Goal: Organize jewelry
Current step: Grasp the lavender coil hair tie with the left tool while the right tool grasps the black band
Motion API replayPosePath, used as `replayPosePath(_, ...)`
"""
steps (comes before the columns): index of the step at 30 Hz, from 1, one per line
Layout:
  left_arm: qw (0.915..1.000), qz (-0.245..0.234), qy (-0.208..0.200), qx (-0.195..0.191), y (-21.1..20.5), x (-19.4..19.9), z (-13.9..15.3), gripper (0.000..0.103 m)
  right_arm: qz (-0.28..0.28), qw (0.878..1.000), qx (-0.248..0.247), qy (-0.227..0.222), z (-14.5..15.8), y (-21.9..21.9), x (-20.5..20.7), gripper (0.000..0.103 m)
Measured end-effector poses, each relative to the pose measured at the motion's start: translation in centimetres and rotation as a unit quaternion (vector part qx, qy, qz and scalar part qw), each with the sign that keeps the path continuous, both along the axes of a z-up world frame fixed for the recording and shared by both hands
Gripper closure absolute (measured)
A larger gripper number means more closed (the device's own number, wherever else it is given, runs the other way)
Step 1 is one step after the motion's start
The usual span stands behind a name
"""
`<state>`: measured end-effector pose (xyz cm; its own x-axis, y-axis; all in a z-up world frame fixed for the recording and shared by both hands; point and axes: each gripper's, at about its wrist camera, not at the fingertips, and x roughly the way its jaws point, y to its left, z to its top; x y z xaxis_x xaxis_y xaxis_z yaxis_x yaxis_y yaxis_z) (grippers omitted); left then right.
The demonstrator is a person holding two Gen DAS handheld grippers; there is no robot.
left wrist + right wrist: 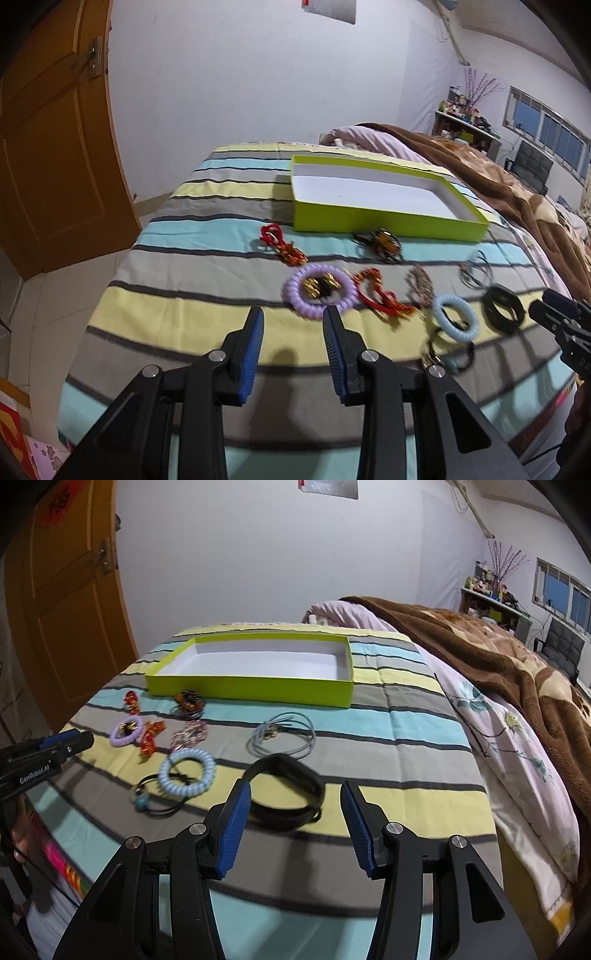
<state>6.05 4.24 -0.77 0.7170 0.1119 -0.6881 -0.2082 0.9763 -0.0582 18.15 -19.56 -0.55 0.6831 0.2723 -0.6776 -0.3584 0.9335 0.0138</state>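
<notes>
The right claw hangs above the bed with its blue-padded fingers spread wide and nothing between them; a black wristband lies on the striped bedspread just ahead of the gap, near the left finger. The left claw is parted more narrowly, also empty, and sits just short of a lilac spiral hair tie that rings a small gold-and-black piece.

Beside the lilac tie in the left wrist view lies a red-and-gold knotted cord, then a blurred beaded piece, then a pale blue spiral hair tie overlapping a thin black elastic with a turquoise bead. Farther out sit another red cord ornament and an amber-and-dark beaded bracelet, the latter just in front of the box wall. A loose coil of grey-blue cord lies apart from the rest, beyond the wristband.

The lime-green shallow box, white inside, stands open and empty at the far side of the bedspread. A brown blanket and floral quilt cover the bed to the right; a wooden door stands at the left.
</notes>
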Motion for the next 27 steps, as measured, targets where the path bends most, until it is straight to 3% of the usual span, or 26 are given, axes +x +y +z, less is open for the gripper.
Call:
replayPosePath(14, 0.9988, -0.011, 0.043, -0.022, 1.0, 3.6, -1.8, 0.068, 0.005, 0.999, 0.002, 0.047, -1.7, -0.3, 3.7, 0.052)
replayPosePath(17, 0.9985, -0.011, 0.049, -0.023, 1.0, 4.1, -1.9, 0.069, 0.010, 0.998, -0.006, 0.057, -2.1, 0.1, 4.2, 0.061)
replayPosePath(21, 0.9982, -0.008, 0.057, -0.016, 1.0, 4.6, -2.0, 0.074, 0.018, 0.997, -0.013, 0.069, -2.6, 0.5, 4.6, 0.077)
replayPosePath(23, 0.9982, -0.008, 0.058, -0.009, 0.9, 4.7, -2.0, 0.078, 0.019, 0.997, -0.017, 0.068, -2.7, 0.7, 4.6, 0.077)
replayPosePath(25, 0.9981, -0.009, 0.060, -0.006, 0.8, 4.8, -2.0, 0.090, 0.018, 0.997, -0.019, 0.066, -2.7, 0.7, 4.5, 0.078)
replayPosePath(27, 0.9982, -0.007, 0.060, -0.006, 0.9, 4.6, -2.0, 0.092, 0.017, 0.998, -0.018, 0.065, -2.7, 0.6, 4.4, 0.079)
